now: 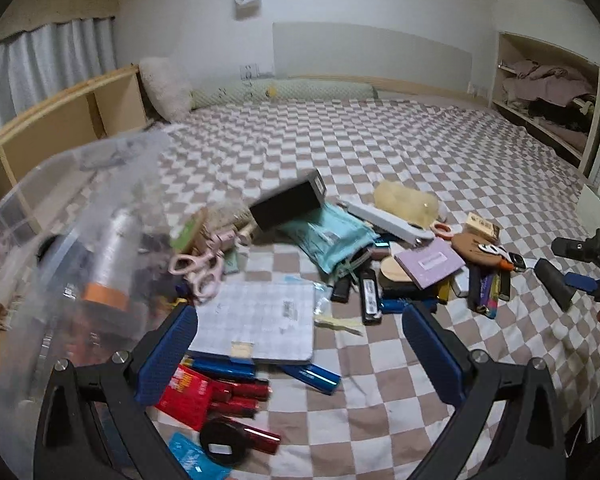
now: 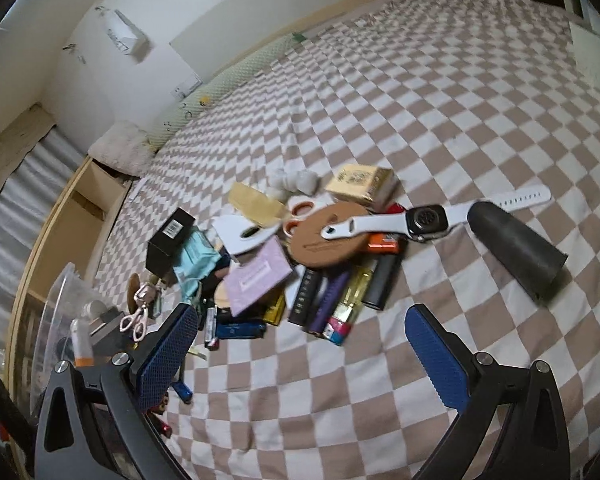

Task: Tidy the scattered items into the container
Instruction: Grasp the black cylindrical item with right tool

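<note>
A clear plastic container stands at the left, with an orange-capped tube seen through its wall. A heap of scattered items lies on the checked bedspread: a black box, a teal pouch, pink scissors, a purple card and a white sheet. My left gripper hangs open over the sheet, holding nothing. My right gripper is open above bare bedspread, short of a white-strapped watch, a brown disc and a black tapered sleeve.
Red tubes, a blue pen and a round black compact lie near the left gripper. Wooden shelving runs along the left bed edge. Open checked bedspread stretches beyond the heap. A yellow box sits at its far side.
</note>
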`<action>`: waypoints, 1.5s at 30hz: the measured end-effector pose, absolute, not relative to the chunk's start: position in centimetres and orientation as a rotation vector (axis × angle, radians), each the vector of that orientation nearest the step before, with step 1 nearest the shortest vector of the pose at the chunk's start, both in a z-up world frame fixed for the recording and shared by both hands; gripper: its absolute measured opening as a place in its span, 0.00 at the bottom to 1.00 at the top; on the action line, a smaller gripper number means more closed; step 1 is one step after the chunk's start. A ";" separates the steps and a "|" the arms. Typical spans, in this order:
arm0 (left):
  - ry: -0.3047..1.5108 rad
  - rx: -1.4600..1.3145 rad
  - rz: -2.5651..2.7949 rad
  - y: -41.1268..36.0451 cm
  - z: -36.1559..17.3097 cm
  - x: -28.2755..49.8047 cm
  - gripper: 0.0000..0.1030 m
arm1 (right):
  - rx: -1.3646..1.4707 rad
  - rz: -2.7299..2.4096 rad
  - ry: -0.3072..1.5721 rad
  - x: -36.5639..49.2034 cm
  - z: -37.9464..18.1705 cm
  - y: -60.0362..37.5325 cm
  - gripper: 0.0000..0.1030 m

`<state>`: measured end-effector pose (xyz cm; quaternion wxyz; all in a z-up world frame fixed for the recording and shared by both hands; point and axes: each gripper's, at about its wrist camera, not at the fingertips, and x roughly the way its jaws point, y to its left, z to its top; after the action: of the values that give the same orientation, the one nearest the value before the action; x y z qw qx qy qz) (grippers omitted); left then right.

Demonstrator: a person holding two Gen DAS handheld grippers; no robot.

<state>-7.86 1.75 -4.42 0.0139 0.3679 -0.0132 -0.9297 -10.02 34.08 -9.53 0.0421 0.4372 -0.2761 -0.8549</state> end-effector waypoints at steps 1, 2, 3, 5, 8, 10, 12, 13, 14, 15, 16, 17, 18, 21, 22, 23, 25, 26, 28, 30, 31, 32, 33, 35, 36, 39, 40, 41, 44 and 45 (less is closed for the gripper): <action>-0.041 1.158 -2.895 2.0 -4.8 -8.1 1.00 | 1.345 -2.620 -0.845 -10.2 -10.0 34.1 1.00; -0.048 1.171 -2.896 2.3 -5.2 -8.2 1.00 | 1.349 -2.628 -0.843 -10.4 -10.3 34.1 1.00; -0.051 1.188 -2.898 2.6 -5.6 -8.4 0.99 | 1.356 -2.639 -0.835 -10.6 -10.8 34.2 0.99; -0.058 1.215 -2.907 3.3 -6.2 -8.7 0.99 | 1.369 -2.659 -0.827 -11.2 -11.7 34.4 0.84; -0.094 1.253 -2.924 4.6 -7.3 -9.1 0.99 | 1.407 -2.666 -0.841 -12.2 -13.4 34.9 0.69; -0.135 1.278 -2.935 5.5 -8.0 -9.3 0.98 | 1.443 -2.660 -0.863 -12.9 -14.6 35.3 0.57; -0.192 1.298 -2.939 6.5 -8.8 -9.5 0.94 | 1.474 -2.648 -0.873 -13.5 -15.7 35.5 0.47; -0.209 1.309 -2.942 6.9 -9.1 -9.6 0.93 | 1.486 -2.640 -0.873 -13.7 -16.2 35.5 0.46; -0.227 1.320 -2.946 7.3 -9.4 -9.7 0.92 | 1.498 -2.634 -0.868 -14.0 -16.6 35.5 0.44; -0.244 1.330 -2.950 7.7 -9.7 -9.8 0.92 | 1.508 -2.631 -0.862 -14.2 -17.0 35.5 0.44; -0.250 1.341 -2.957 8.2 -10.0 -10.0 0.92 | 1.515 -2.629 -0.857 -14.4 -17.3 35.4 0.43; -0.253 1.352 -2.965 8.6 -10.3 -10.1 0.92 | 1.522 -2.628 -0.851 -14.7 -17.6 35.4 0.42; -0.259 1.363 -2.978 9.1 -10.5 -10.2 0.91 | 1.530 -2.630 -0.843 -14.9 -17.8 35.4 0.40; -0.286 1.394 -2.999 10.3 -11.3 -10.5 0.86 | 1.555 -2.631 -0.832 -15.4 -18.7 35.7 0.37; -0.292 1.407 -3.006 10.7 -11.5 -10.6 0.86 | 1.566 -2.631 -0.832 -15.5 -19.0 35.8 0.35; -0.298 1.419 -3.013 11.1 -11.8 -10.7 0.86 | 1.572 -2.635 -0.831 -15.7 -19.2 36.0 0.30; -0.300 1.457 -3.027 11.8 -12.3 -10.8 0.86 | 1.566 -2.649 -0.831 -16.1 -19.6 36.3 0.28; -0.298 1.471 -3.031 12.1 -12.6 -10.8 0.86 | 1.561 -2.654 -0.827 -16.3 -19.6 36.4 0.28; -0.298 1.499 -3.041 12.8 -13.0 -10.8 0.86 | 1.562 -2.670 -0.796 -16.8 -19.7 36.4 0.28; -0.296 1.530 -3.051 13.4 -13.5 -10.9 0.86 | 1.568 -2.685 -0.755 -17.2 -19.9 36.1 0.28; -0.288 1.541 -3.057 13.7 -13.7 -11.0 0.86 | 1.570 -2.695 -0.729 -17.3 -19.9 36.0 0.28; -0.276 1.555 -3.061 14.1 -13.9 -11.1 0.86 | 1.573 -2.704 -0.691 -17.2 -19.8 35.7 0.28; -0.259 1.572 -3.063 14.4 -14.2 -11.3 0.85 | 1.574 -2.709 -0.658 -17.2 -19.7 35.4 0.27; -0.217 1.617 -3.068 15.0 -14.7 -11.7 0.80 | 1.575 -2.704 -0.621 -16.9 -19.7 35.3 0.26; -0.196 1.639 -3.070 15.3 -15.0 -12.0 0.80 | 1.578 -2.695 -0.615 -16.7 -19.7 35.3 0.25; -0.143 1.687 -3.083 16.5 -15.4 -13.0 0.76 | 1.594 -2.675 -0.572 -16.3 -19.8 35.2 0.23; -0.122 1.705 -3.089 16.9 -15.5 -13.4 0.74 | 1.595 -2.670 -0.543 -16.0 -19.9 35.0 0.23; -0.107 1.719 -3.094 17.2 -15.5 -13.8 0.71 | 1.595 -2.667 -0.515 -15.7 -19.9 34.8 0.23; -0.056 1.767 -3.112 18.5 -15.6 -15.5 0.63 | 1.591 -2.650 -0.474 -14.6 -19.8 34.4 0.21; -0.043 1.784 -3.109 18.8 -15.7 -16.0 0.62 | 1.589 -2.640 -0.479 -14.3 -19.8 34.5 0.21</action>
<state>-16.02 18.85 -15.73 -0.2197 0.4854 -0.0118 -0.8461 -14.29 34.49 -19.83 0.0119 0.5095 -0.1535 -0.8466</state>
